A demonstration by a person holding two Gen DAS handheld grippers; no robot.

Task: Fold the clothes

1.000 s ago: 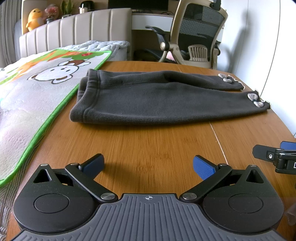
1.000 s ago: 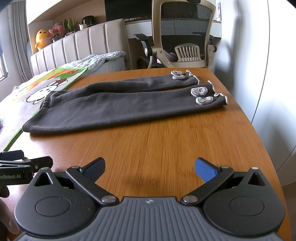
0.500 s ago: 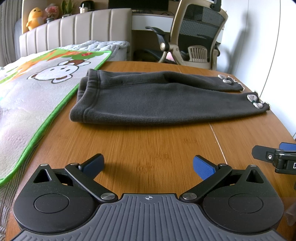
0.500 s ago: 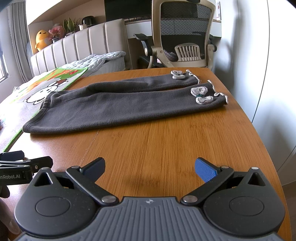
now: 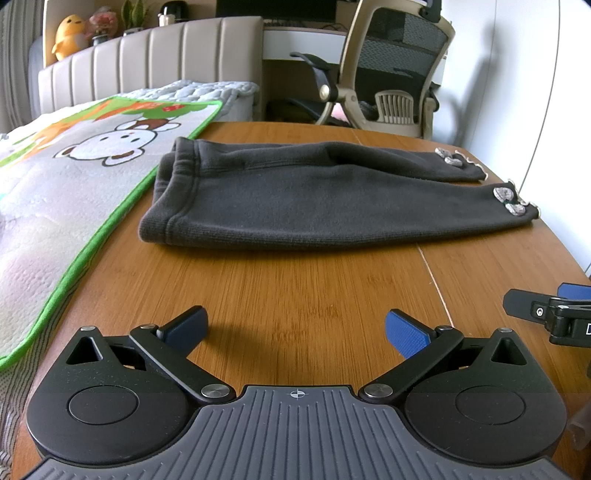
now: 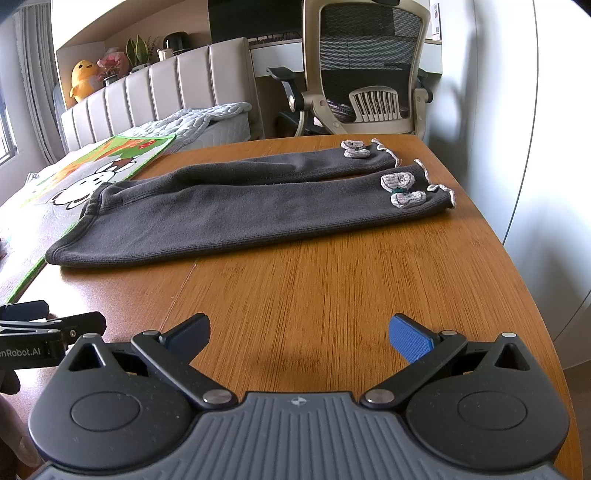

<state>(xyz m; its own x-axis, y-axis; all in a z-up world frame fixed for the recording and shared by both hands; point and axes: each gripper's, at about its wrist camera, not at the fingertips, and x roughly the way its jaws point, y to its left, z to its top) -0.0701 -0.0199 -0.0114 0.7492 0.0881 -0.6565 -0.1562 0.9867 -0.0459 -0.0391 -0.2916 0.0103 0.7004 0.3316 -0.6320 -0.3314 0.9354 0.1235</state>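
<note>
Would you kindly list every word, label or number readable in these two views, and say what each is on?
"enRobot.AI", cut off at the frame edge: on the left gripper's body, right wrist view.
"D", cut off at the frame edge: on the right gripper's body, left wrist view.
Small sticker on the wall behind the chair: too small to read.
Nothing else is legible.

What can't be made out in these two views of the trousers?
- Underside of the trousers: hidden against the table, both views.
- Far leg: partly behind the near leg, left wrist view.
- Right gripper: cut off by the frame edge, left wrist view.
- Bows: too small for detail there.
</note>
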